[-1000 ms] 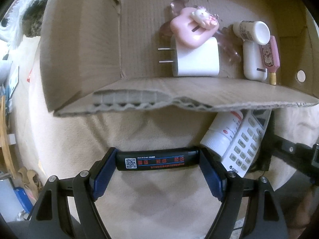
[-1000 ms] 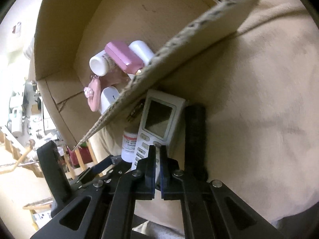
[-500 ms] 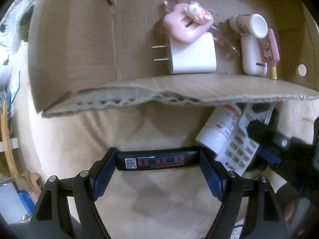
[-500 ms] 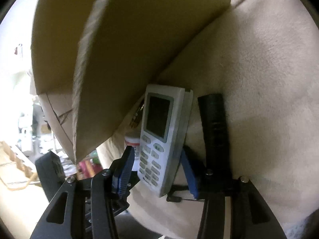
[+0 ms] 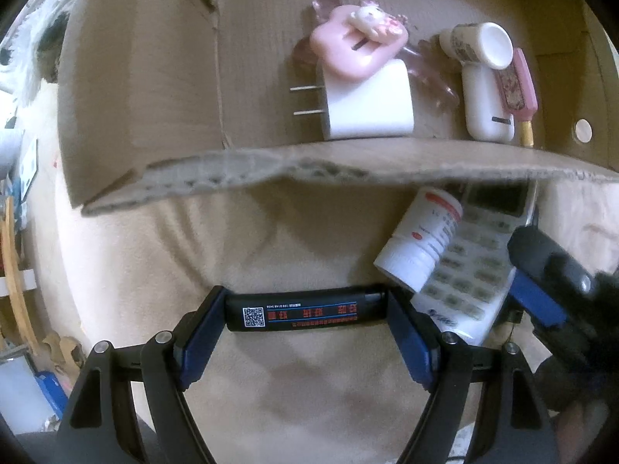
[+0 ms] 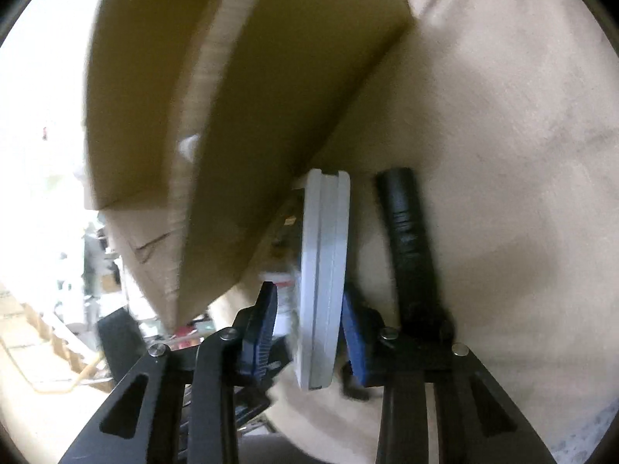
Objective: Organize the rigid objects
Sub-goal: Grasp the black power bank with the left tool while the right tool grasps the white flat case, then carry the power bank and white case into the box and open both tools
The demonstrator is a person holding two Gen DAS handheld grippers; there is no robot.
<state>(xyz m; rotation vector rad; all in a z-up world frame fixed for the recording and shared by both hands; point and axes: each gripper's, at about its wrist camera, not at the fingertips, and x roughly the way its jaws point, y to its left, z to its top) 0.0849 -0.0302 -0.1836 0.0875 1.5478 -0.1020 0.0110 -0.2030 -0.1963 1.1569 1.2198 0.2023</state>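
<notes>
Both grippers loaded beside the cardboard box (image 5: 174,77), nothing dropped in yet

Left gripper (image 5: 305,332) fingers pinch the black lighter (image 5: 305,309) end to end, near side of the box over beige cushion (image 5: 271,239); right gripper (image 6: 309,332) fingers straddle the white remote (image 6: 323,270) on its edge, looks gripped but contact is blurred. To do it well: lift each item above the near box flap (image 5: 329,170), carry far over it, release low on bare floor at the box's left. In the way: flap overhangs the remote, white pill bottle (image 5: 421,239) leans on it, black cylinder (image 6: 406,232) just right of it. Box right half already holds charger (image 5: 371,104), pink case (image 5: 348,50), jar (image 5: 483,44)
</notes>
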